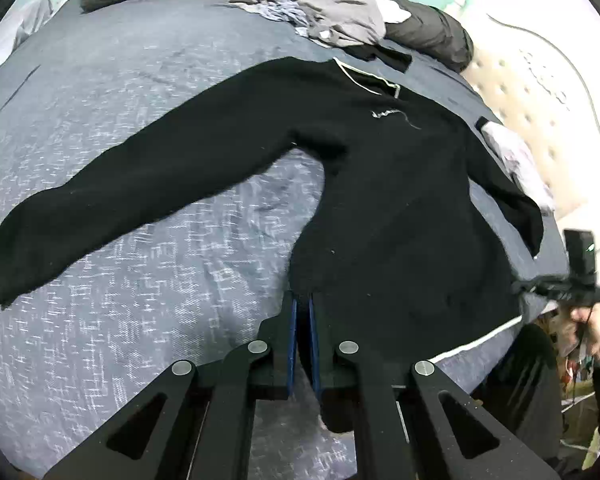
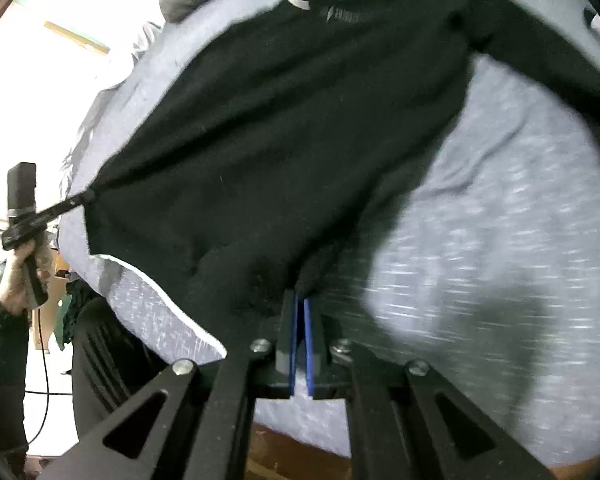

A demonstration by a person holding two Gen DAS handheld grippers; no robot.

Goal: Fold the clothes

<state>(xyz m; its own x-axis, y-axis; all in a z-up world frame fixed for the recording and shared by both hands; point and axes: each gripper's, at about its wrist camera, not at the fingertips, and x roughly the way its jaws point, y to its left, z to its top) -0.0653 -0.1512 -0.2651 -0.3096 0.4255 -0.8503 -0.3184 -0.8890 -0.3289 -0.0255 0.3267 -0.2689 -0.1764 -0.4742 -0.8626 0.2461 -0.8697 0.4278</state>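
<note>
Jaws of left gripper [image 1: 302, 308] and right gripper [image 2: 300, 306] clamped black sweatshirt [image 1: 400, 184] hem corners, stretching it flat on bed [image 1: 140, 80] for folding.

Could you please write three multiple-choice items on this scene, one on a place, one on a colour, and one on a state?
1. Where does the black sweater lie?
A. On the bed's blue-grey bedspread
B. On a wooden floor
C. On a hanger

2. What colour is the trim along the sweater's hem?
A. Red
B. White
C. Yellow

3. In what state are the left tongs?
A. Wide open above the cloth
B. Shut on a pillow
C. Shut on the sweater's lower edge

Answers: 1 A, the bedspread shows all round the spread garment. 2 B, a white band runs along the hem. 3 C, the blue pads pinch black fabric; the right tongs grip the sweater likewise.
</note>
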